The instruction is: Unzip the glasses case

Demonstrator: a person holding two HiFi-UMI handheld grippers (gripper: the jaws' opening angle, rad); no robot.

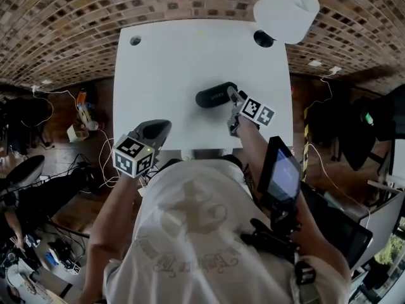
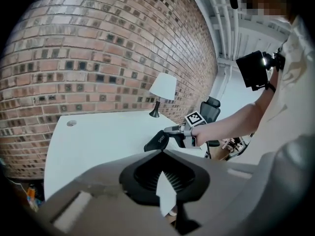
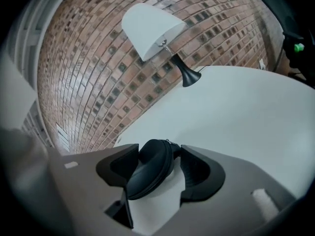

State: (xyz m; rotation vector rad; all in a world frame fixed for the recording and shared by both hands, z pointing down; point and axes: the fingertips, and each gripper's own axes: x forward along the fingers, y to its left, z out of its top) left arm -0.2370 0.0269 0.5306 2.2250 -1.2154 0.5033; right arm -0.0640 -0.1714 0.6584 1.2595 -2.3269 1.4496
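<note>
The black glasses case (image 1: 214,95) lies on its side at the middle of the white table (image 1: 164,62). My right gripper (image 1: 233,106) is at the case's right end with its jaws spread wide. In the right gripper view the rounded end of the case (image 3: 150,173) lies between the two dark pads (image 3: 117,165), and a gap shows beside the right one. The zip runs along the case's edge. My left gripper (image 1: 155,130) hovers over the table's near edge, shut and apart from the case (image 2: 157,140), which it sees ahead with the right gripper (image 2: 177,131) on it.
A white lamp (image 1: 286,10) with a black base (image 1: 263,38) stands at the far right corner. A round cable hole (image 1: 135,40) sits at the far left corner. A brick wall lies beyond the table. An office chair (image 2: 210,107) is on the right.
</note>
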